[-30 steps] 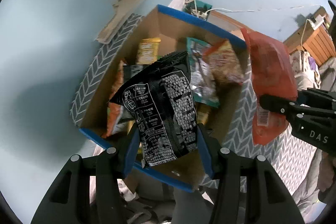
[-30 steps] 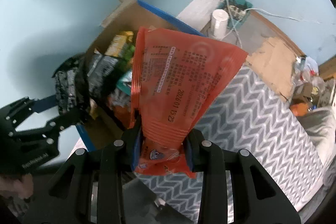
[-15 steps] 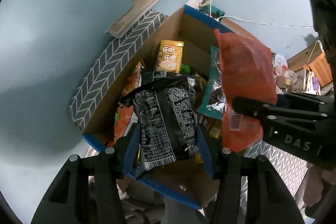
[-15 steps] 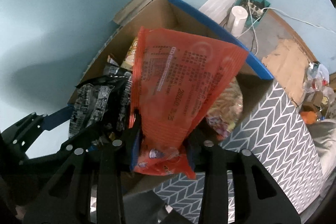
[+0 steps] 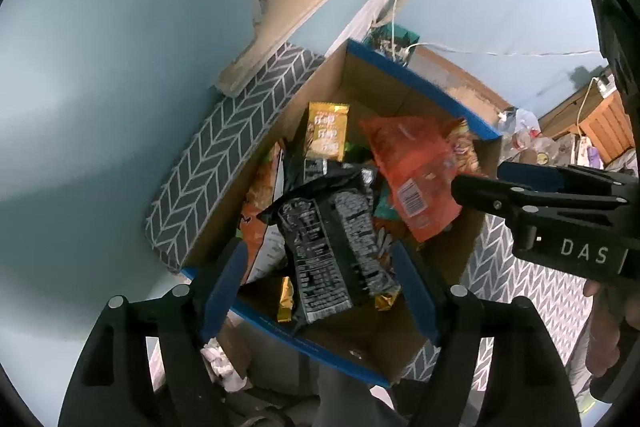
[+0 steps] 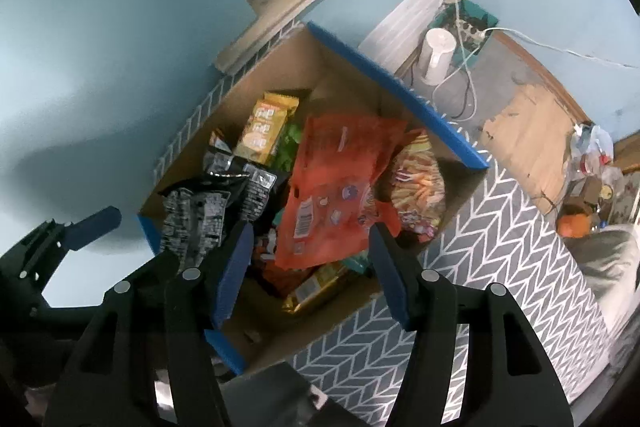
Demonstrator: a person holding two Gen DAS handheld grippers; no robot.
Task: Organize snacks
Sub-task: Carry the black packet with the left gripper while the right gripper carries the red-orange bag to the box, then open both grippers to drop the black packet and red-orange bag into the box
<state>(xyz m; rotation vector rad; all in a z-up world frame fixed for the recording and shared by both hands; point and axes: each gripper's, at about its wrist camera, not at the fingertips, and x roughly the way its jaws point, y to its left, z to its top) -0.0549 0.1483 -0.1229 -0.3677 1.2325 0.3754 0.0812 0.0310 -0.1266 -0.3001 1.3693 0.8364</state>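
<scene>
Left wrist view: one cardboard box with blue-taped edges holds one black packet, one orange packet and one yellow packet on top of other snacks. The left gripper has its jaws opening, wide apart, gripping nothing; the black packet lies free below.

Right wrist view: the right gripper is likewise opening, its two pads clear of the orange packet, which rests in the box.
</scene>
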